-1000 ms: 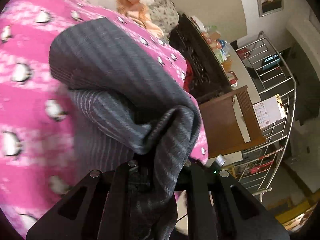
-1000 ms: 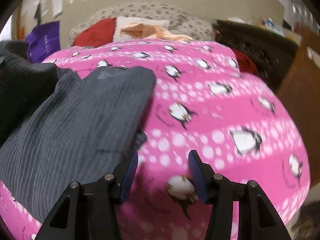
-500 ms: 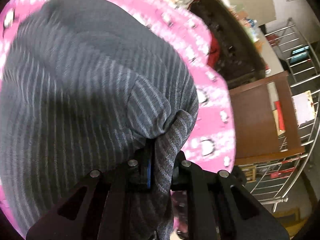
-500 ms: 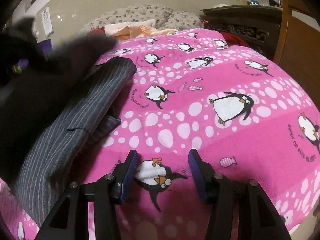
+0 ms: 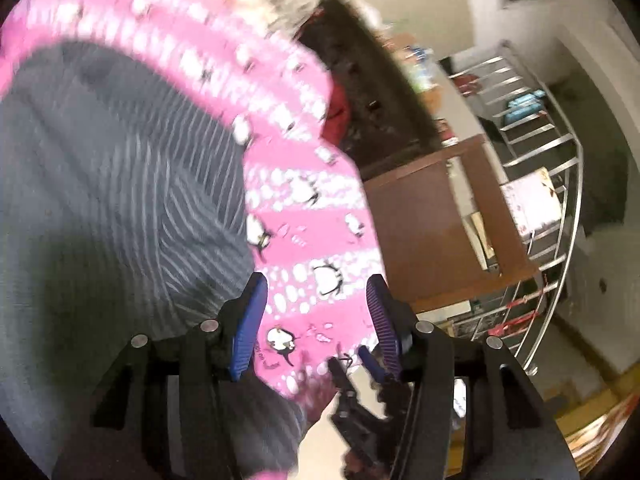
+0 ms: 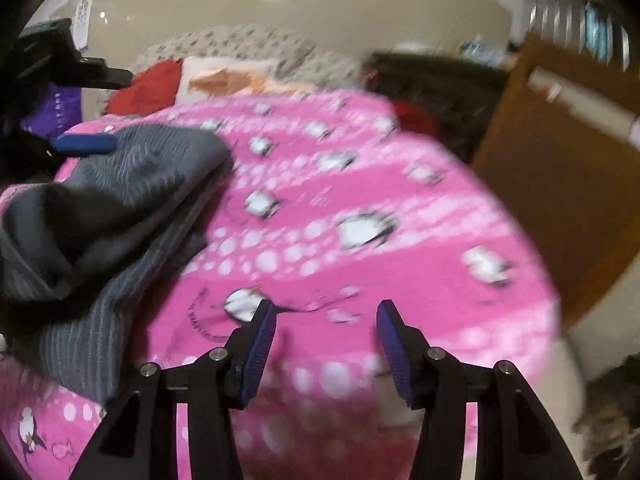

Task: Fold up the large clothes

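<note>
A dark grey pinstriped garment (image 5: 120, 184) lies folded on a pink penguin-print bedspread (image 5: 312, 216). In the left wrist view my left gripper (image 5: 316, 312) is open and empty, just right of the garment's edge, over the spread. In the right wrist view the garment (image 6: 112, 216) lies bunched at the left on the spread (image 6: 360, 200). My right gripper (image 6: 326, 344) is open and empty over bare spread, right of the garment. The left gripper (image 6: 80, 143) shows at the far left above the garment.
Pillows and red and orange cloth (image 6: 224, 76) lie at the bed's head. A dark carved cabinet (image 5: 376, 92), a brown wooden board (image 5: 432, 220) and a metal rack (image 5: 540, 160) stand beside the bed. The right gripper (image 5: 360, 400) shows below the left one.
My left gripper has let go of the grey garment and opened; the garment now lies on the bed. My right gripper stayed open and drew back to the right.
</note>
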The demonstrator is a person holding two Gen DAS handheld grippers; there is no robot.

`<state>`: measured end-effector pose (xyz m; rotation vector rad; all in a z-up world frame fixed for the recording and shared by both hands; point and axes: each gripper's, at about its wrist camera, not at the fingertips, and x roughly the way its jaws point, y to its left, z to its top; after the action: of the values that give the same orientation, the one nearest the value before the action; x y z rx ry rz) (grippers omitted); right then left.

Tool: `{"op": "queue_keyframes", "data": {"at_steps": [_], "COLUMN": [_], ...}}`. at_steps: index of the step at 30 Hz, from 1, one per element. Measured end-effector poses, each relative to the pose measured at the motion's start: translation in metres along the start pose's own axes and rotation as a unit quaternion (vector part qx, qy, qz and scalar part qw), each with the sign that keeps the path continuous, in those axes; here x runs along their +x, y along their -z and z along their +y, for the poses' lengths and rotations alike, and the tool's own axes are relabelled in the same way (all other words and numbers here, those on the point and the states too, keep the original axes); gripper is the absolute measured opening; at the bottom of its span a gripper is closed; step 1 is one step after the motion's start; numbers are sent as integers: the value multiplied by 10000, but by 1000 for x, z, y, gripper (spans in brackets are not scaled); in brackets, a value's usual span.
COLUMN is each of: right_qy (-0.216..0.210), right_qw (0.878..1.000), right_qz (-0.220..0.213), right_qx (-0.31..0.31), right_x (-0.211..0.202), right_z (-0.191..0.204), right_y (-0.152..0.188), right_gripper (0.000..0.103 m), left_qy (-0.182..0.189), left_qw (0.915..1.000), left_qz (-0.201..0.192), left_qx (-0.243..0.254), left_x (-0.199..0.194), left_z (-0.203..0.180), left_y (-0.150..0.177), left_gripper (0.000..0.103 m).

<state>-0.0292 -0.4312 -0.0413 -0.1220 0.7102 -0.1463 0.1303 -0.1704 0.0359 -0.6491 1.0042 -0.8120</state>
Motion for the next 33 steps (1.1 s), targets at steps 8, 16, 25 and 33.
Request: {"op": "queue_keyframes", "data": {"at_steps": [8, 16, 25, 33], "right_qy": [-653, -2281, -2509, -2135], "right_qw": [9950, 9691, 9593, 9691], "right_qz": [-748, -101, 1297, 1172], "right_qx": [97, -937, -45, -395], "right_x": [-82, -66, 9, -3], "right_z": [35, 150, 105, 115], "right_y": [-49, -105, 2, -12], "right_gripper": [50, 48, 54, 59], "left_qy": [-1314, -1486, -1433, -1597], "left_qw": [9899, 9880, 9886, 9757], "left_qz": [-207, -131, 423, -885], "left_qx": [500, 393, 180, 1208], "left_x": [-93, -108, -72, -113], "left_z": [38, 68, 95, 41], "left_y": [45, 106, 138, 125], "left_gripper": [51, 51, 63, 61]}}
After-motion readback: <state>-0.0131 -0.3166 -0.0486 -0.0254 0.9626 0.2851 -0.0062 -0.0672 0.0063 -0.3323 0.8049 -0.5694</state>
